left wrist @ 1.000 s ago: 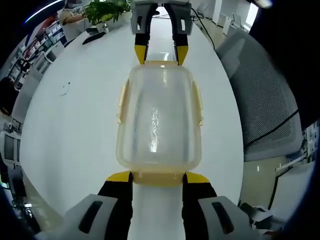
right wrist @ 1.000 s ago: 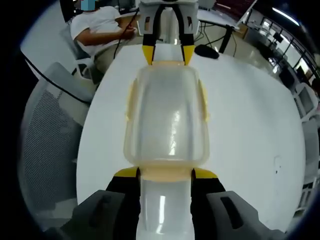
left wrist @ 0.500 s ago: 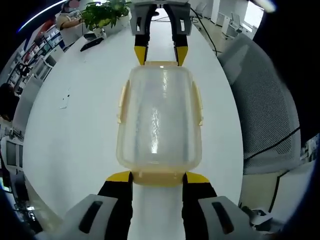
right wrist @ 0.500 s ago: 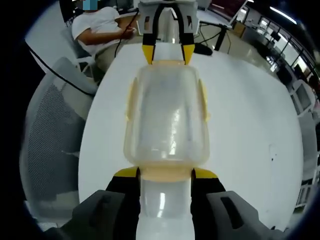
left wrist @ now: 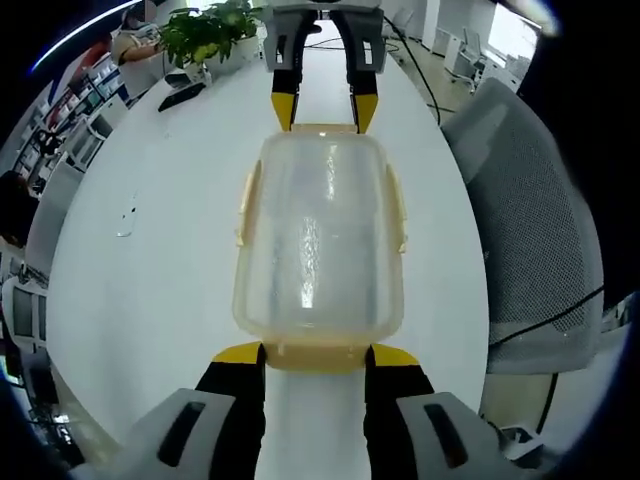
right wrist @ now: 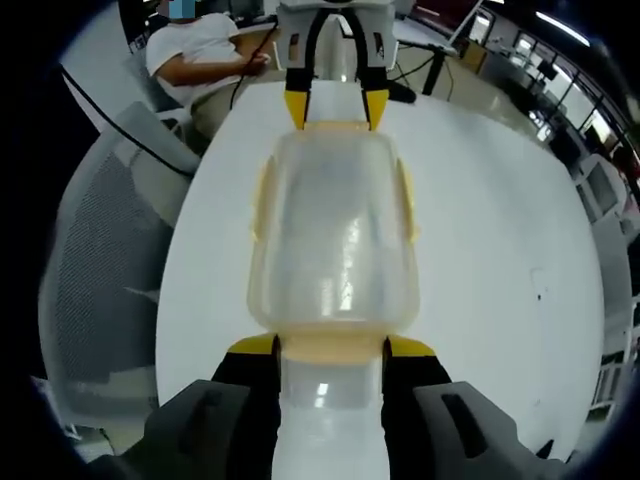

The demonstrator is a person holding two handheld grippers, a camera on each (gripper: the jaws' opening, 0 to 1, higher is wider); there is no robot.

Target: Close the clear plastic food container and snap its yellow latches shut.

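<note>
The clear plastic food container (left wrist: 318,240) with its lid on lies lengthwise between my two grippers, over the white table (left wrist: 130,280). Its yellow side latches (left wrist: 243,205) lie along the long sides. My left gripper (left wrist: 318,352) is shut on the near yellow end latch (left wrist: 316,356). At the far end, my right gripper (left wrist: 324,110) clamps the opposite end. In the right gripper view the same container (right wrist: 333,240) runs away from my right gripper (right wrist: 332,347), which grips the end latch (right wrist: 332,348). My left gripper (right wrist: 336,108) holds the far end.
A grey mesh chair (left wrist: 530,220) stands beside the table's right edge, and a potted plant (left wrist: 205,25) and a dark object (left wrist: 185,95) sit at the far left. In the right gripper view a seated person (right wrist: 200,55) is beyond the table, with a mesh chair (right wrist: 100,280) at the left.
The table and room have slid a little in both views, so the cameras moved. The container stays fixed between both grippers, and the grips are unchanged.
</note>
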